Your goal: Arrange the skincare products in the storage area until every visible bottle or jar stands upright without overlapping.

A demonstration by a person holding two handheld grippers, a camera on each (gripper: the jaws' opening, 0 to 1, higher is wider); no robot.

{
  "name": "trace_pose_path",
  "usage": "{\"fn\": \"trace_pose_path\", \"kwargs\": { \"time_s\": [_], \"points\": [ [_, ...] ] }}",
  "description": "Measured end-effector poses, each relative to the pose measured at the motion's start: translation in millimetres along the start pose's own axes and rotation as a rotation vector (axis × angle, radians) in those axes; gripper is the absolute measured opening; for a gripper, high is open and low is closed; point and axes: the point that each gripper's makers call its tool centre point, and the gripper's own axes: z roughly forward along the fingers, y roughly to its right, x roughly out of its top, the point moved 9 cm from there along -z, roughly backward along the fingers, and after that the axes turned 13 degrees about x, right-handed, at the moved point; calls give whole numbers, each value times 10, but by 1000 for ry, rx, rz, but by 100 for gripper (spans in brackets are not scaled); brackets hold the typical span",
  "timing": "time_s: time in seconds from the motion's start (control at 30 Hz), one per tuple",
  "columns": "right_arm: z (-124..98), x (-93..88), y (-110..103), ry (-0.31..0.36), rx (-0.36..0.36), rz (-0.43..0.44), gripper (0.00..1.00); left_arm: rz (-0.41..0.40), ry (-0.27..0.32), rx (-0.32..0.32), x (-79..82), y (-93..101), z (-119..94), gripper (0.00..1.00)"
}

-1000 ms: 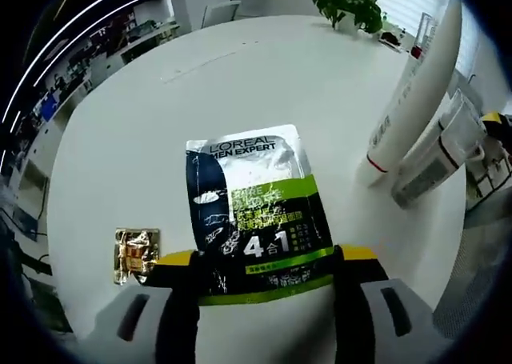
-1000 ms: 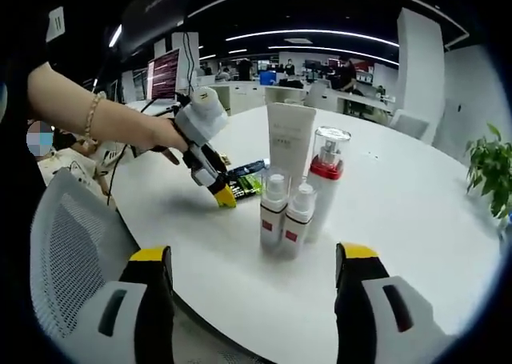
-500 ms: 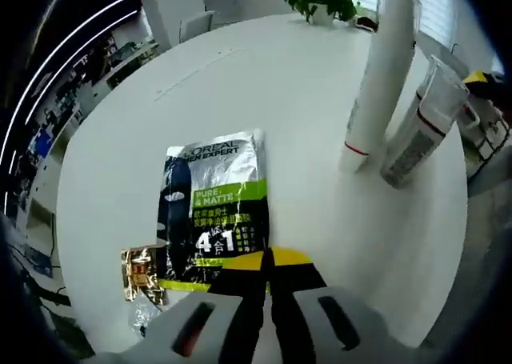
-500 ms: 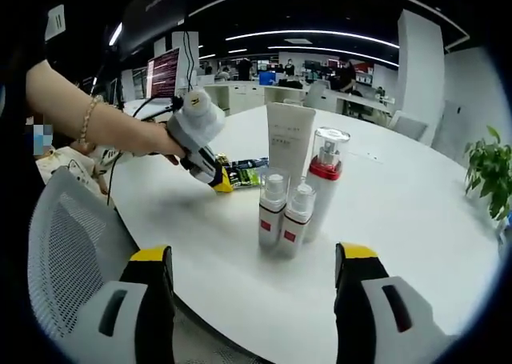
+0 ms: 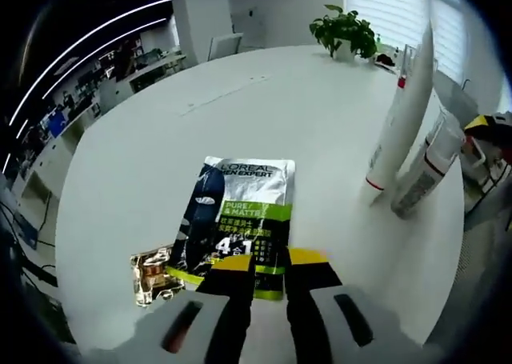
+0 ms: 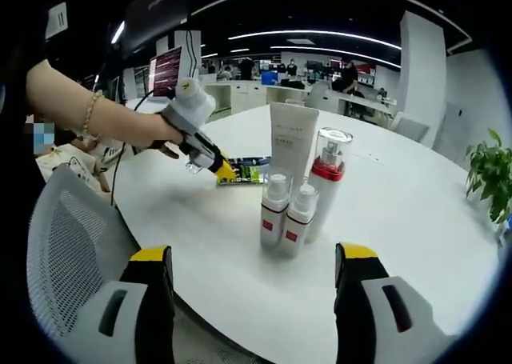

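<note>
Gold packet (image 5: 150,274): small, shiny, flat on the white table (image 5: 144,140), touching the left edge of the sachet.
Sachet (image 5: 238,220): black, silver and green face-mask pack, lying flat; near end pinched between the yellow tips of the left gripper (image 5: 268,262), jaws closed on it. In the right gripper view, seen at (image 6: 244,171), left of the bottles, held by the same gripper (image 6: 225,170) in a person's hand (image 6: 164,132).
White tube (image 5: 402,108): upright on its cap, right of the sachet and well apart from it.
Pump bottle (image 5: 424,172): clear top, red band, upright, just beside the tube.
Two small spray bottles (image 6: 286,212): white with red labels, upright, side by side, in front of the tube and pump bottle.
Right gripper (image 6: 252,256): jaws wide apart, holding nothing, at the near table edge.
Plant (image 5: 346,32): green, far side of the table.
</note>
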Motion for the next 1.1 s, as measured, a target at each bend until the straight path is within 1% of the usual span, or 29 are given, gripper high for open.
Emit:
{"fn": "trace_pose_path", "kwargs": {
  "time_s": [0.1, 0.13, 0.17, 0.2, 0.23, 0.27, 0.3, 0.33, 0.37, 0.4, 0.43, 0.47, 0.5, 0.53, 0.57, 0.6, 0.63, 0.67, 0.7, 0.73, 0.77, 0.8, 0.87, 0.93, 0.97, 1.03, 1.1],
  "points": [
    [-2, -3, 2, 0, 1, 4, 83, 27, -14, -37, -17, -66, 85, 40],
    [-2, -3, 2, -1, 1, 5, 83, 49, -25, -52, -16, -99, 128, 44],
    [-1, -3, 2, -2, 2, 5, 83, 58, -56, -66, -13, -102, 146, 51],
    [0, -4, 1, -4, 2, 5, 83, 63, -63, -66, -9, -115, 169, 60],
    [0, -7, -1, -6, 3, 5, 83, 78, -70, -71, -16, -146, 230, 66],
    [1, -8, -2, -8, 4, 5, 83, 100, -85, -81, -20, -172, 273, 71],
    [2, -11, 0, -10, 4, 5, 83, 101, -96, -57, -15, -198, 250, 74],
    [4, -12, 1, -12, 4, 6, 83, 116, -96, -63, -1, -217, 256, 75],
    [5, -12, 1, -13, 4, 7, 83, 133, -105, -72, 60, -186, 275, 75],
    [4, -14, 4, -14, 3, 9, 83, 131, -109, -73, 81, -181, 286, 75],
    [5, -16, 6, -15, 3, 10, 83, 146, -123, -91, 140, -218, 349, 77],
    [6, -20, 9, -17, 2, 12, 83, 148, -129, -91, 166, -240, 381, 79],
    [8, -23, 10, -18, 2, 13, 83, 141, -150, -90, 169, -340, 466, 82],
    [8, -23, 7, -18, 1, 14, 83, 149, -161, -98, 176, -380, 499, 83],
    [7, -25, 6, -20, 0, 15, 83, 159, -170, -109, 191, -381, 530, 84],
    [7, -27, 8, -21, -1, 15, 83, 162, -195, -121, 196, -394, 558, 84],
    [7, -29, 11, -22, -2, 17, 83, 149, -207, -114, 176, -447, 583, 85],
    [6, -29, 10, -22, -2, 18, 83, 152, -224, -115, 164, -509, 613, 86],
    [6, -29, 9, -22, -3, 18, 83, 154, -236, -114, 156, -521, 644, 86],
    [6, -30, 11, -23, -4, 20, 83, 161, -239, -117, 159, -541, 658, 85],
    [6, -30, 12, -23, -5, 20, 83, 156, -246, -108, 136, -516, 624, 84],
    [7, -30, 13, -23, -5, 21, 83, 163, -250, -116, 129, -511, 618, 85],
    [9, -31, 14, -25, -6, 21, 83, 166, -265, -125, 129, -520, 663, 84],
    [12, -30, 13, -26, -6, 21, 83, 179, -268, -140, 139, -509, 690, 80],
    [13, -29, 12, -28, -6, 21, 83, 174, -282, -144, 115, -509, 699, 79],
    [11, -31, 12, -30, -7, 18, 83, 191, -282, -127, 115, -521, 702, 78],
    [14, -32, 12, -31, -7, 18, 83, 194, -291, -134, 128, -542, 715, 78]
  ]
}}
